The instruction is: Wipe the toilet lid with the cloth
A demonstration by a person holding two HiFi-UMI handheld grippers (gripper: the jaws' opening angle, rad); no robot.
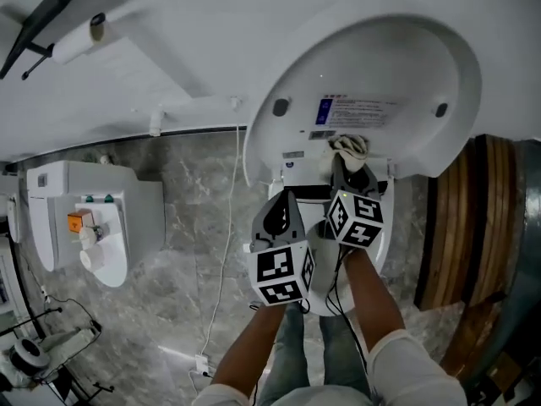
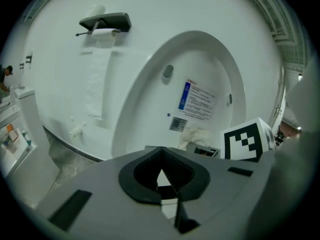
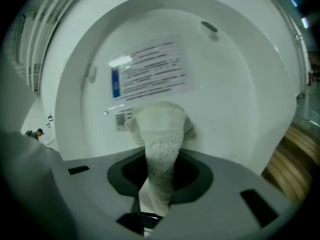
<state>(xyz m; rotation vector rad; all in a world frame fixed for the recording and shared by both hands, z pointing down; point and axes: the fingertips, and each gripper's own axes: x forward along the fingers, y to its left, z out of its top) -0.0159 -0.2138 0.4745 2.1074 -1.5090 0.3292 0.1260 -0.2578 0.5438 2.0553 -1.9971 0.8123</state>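
Observation:
The white toilet lid [image 1: 372, 83] stands raised, its inner face toward me, with a printed label [image 1: 353, 112] on it. My right gripper [image 1: 347, 161] is shut on a cream cloth [image 1: 350, 146], whose bunched end presses against the lid's lower part just under the label. In the right gripper view the cloth [image 3: 161, 149] runs up from the jaws to the lid [image 3: 240, 94]. My left gripper [image 1: 284, 200] hangs shut and empty to the left of the right one, below the lid [image 2: 150, 109]. The cloth [image 2: 195, 135] and the right gripper's marker cube [image 2: 248, 140] show in the left gripper view.
A grey marble floor [image 1: 186, 193] lies left of the toilet, crossed by a white cable [image 1: 226, 227]. A white appliance [image 1: 80, 218] stands at the far left. A toilet-paper holder [image 2: 105, 23] hangs on the wall. Wooden slats [image 1: 473, 218] lie at the right. The person's legs [image 1: 321, 345] are below.

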